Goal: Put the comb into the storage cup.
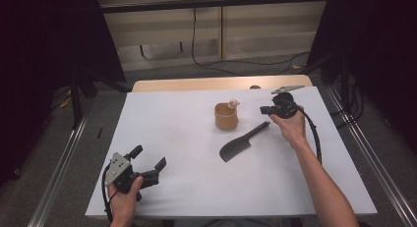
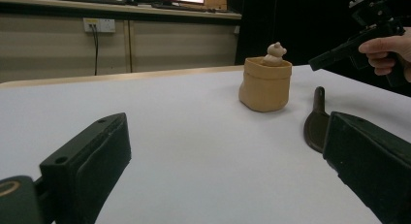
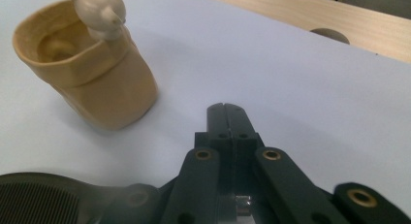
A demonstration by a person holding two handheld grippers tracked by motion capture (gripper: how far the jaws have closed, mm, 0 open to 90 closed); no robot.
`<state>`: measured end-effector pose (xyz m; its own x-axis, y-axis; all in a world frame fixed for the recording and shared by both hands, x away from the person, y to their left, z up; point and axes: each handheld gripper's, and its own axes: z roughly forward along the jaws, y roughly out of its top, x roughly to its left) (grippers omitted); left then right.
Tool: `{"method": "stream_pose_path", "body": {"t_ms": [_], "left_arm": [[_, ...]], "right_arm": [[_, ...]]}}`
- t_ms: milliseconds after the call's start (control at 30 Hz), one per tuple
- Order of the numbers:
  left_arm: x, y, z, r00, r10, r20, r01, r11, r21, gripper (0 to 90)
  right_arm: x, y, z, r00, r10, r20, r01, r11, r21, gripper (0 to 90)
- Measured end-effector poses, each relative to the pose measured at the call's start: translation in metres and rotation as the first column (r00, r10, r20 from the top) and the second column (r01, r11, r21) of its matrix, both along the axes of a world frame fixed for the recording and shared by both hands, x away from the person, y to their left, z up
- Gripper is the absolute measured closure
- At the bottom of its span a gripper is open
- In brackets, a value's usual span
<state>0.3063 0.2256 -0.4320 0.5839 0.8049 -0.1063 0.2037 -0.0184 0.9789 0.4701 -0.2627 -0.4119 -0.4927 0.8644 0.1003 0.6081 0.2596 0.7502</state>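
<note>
On the white desk [image 1: 196, 183], the right gripper [image 1: 264, 109], pressed together, hovers right of the tan ceramic cup [image 1: 226, 116]; the left gripper [image 1: 149, 161] is spread, near-left.

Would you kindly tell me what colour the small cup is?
The cup is tan, clearest in the right gripper view.

Spatula [image 3: 43, 200] cut off at bottom edge; left gripper [image 2: 223, 175] jaws cropped below.

Both grippers are black: the left gripper [image 1: 149, 164] carries a grey three-cornered plate with small screws, the right gripper [image 1: 264, 109] a black cable. Forearms are bare.
</note>
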Motion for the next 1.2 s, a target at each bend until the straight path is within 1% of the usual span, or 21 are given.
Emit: {"method": "stream_pose_path", "body": {"t_ms": [133,167,267,333,400,500,700,933,1067,1200], "left_arm": [[0.001,0.000,0.000,1.0000,-0.001,-0.001,0.001,1.0000,0.008,3.3],[0.001,0.000,-0.001,1.0000,-0.003,-0.002,0.003,0.9999,0.011,3.3],[0.000,-0.001,0.000,1.0000,-0.004,-0.002,0.004,1.0000,0.008,3.4],[0.000,0.000,0.000,1.0000,-0.001,-0.001,0.001,1.0000,0.002,3.3],[0.001,0.001,0.000,1.0000,-0.001,-0.003,0.001,1.0000,0.004,3.3],[0.001,0.000,-0.001,1.0000,-0.001,-0.005,0.001,1.0000,0.006,3.3],[0.001,0.000,-0.001,1.0000,-0.003,-0.004,0.003,0.9999,0.010,3.3],[0.001,0.000,-0.001,1.0000,-0.005,-0.005,0.005,0.9999,0.012,3.3],[0.001,0.000,-0.001,1.0000,-0.004,-0.005,0.004,0.9999,0.013,3.3],[0.001,0.000,-0.001,1.0000,-0.002,-0.005,0.002,0.9999,0.014,3.3]], "right_arm": [[0.004,0.002,-0.003,0.9997,0.003,-0.024,-0.004,0.9990,-0.045,90.0],[0.005,0.003,-0.003,0.9995,0.005,-0.030,-0.006,0.9980,-0.063,90.0],[0.010,0.005,-0.004,0.9980,-0.004,-0.064,0.000,0.9978,-0.067,90.0],[0.011,0.006,-0.006,0.9974,-0.003,-0.072,-0.002,0.9973,-0.073,90.0],[0.012,0.006,-0.007,0.9965,0.001,-0.084,-0.007,0.9976,-0.070,90.0],[0.012,0.006,-0.010,0.9953,0.005,-0.097,-0.012,0.9968,-0.079,90.0],[0.013,0.005,-0.012,0.9940,0.005,-0.109,-0.014,0.9968,-0.079,90.0],[0.013,0.006,-0.014,0.9925,0.010,-0.122,-0.022,0.9953,-0.094,90.0],[0.014,0.007,-0.017,0.9916,0.006,-0.129,-0.020,0.9939,-0.109,90.0],[0.014,0.008,-0.020,0.9899,0.023,-0.140,-0.041,0.9908,-0.129,90.0]]}}
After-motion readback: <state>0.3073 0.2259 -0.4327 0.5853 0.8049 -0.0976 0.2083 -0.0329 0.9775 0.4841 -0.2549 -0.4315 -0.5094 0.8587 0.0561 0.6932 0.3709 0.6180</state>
